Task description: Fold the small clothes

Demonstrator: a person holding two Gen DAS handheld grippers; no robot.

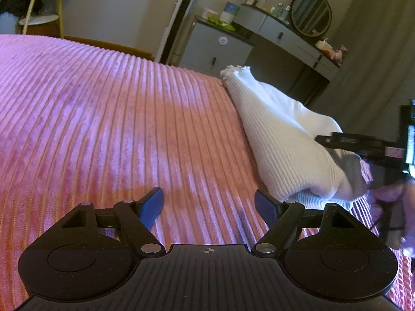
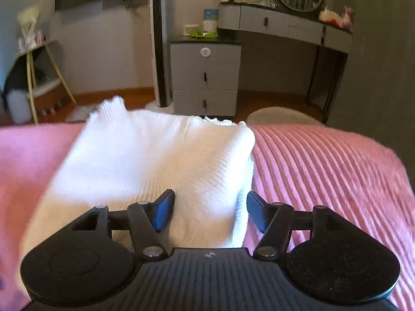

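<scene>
We see the white ribbed knit garment point(image 2: 160, 160) lying partly folded near the far edge of the pink corduroy bedspread point(image 2: 324, 160), its frilled hem at that edge, so a careless tug could drag the soft, stretchy layers over it. The right gripper point(image 2: 210, 212) stands released over the near fold, apparently not pinching it though the view is blurred, and the left gripper point(image 1: 208, 207) hangs released over bare ridged bedspread beside the garment.

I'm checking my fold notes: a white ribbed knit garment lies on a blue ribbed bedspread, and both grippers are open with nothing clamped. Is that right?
Not quite: the bedspread is pink, not blue, as the right wrist view shows. The rest holds: the white ribbed knit garment lies on it, and the left gripper and right gripper are both open with nothing clamped.
</scene>
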